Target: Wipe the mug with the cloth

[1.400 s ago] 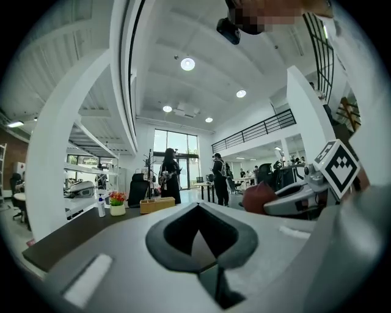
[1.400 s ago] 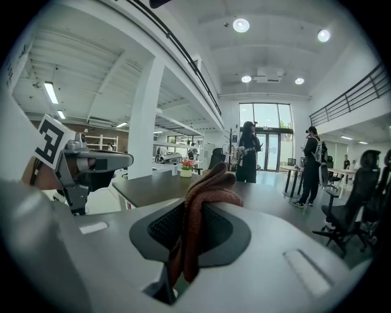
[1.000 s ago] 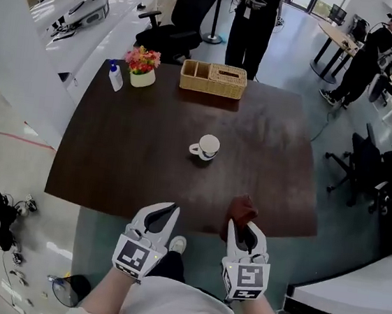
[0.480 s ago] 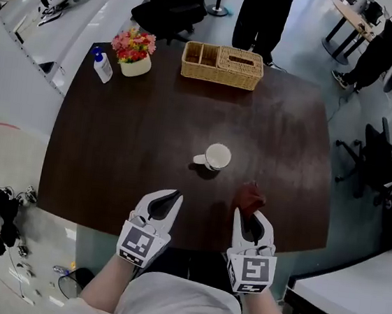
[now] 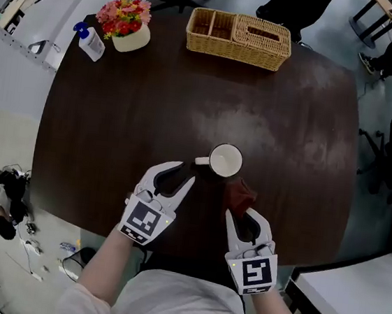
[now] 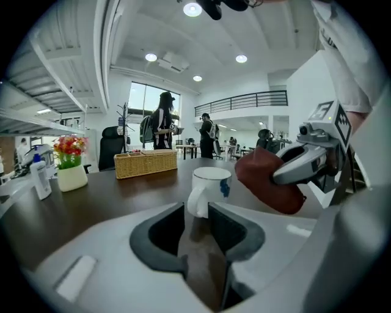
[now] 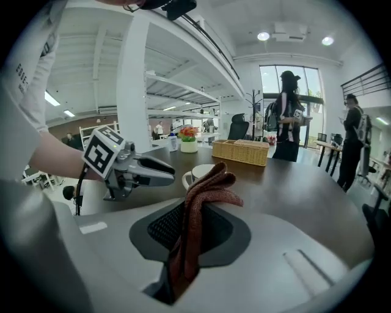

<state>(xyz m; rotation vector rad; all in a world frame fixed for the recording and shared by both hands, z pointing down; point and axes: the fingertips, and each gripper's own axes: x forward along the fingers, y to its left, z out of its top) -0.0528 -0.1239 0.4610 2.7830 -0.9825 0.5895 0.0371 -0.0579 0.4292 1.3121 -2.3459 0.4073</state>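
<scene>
Your left gripper (image 5: 180, 175) had its jaws apart and empty, while your right gripper (image 5: 245, 218) had its jaws clamped on the reddish-brown cloth (image 5: 240, 193), which bunched up out of them. A second earlier both grippers hung at the near edge of the dark table (image 5: 131, 110), well apart from the mug. By this moment you had carried them inward, so the left tips sat just beside the handle (image 5: 201, 161) and the cloth lay just beside the mug's near right side. I judged that the approach was nearly over: the handle lined up with the open jaws but was not yet gripped, and no wiping contact showed. At the far edge, the wicker basket (image 5: 229, 49) had small open compartments on its left that looked empty. Its right part was closed by a slotted woven top, so I could not tell what was inside. Far left, the white pot (image 5: 132, 38) held pink and orange flowers (image 5: 124, 12). The white mug (image 5: 226, 160) stood upright near the table's middle and looked empty, its handle pointing left. A small bottle (image 5: 91, 42) with a blue pump stood just left of the pot.
</scene>
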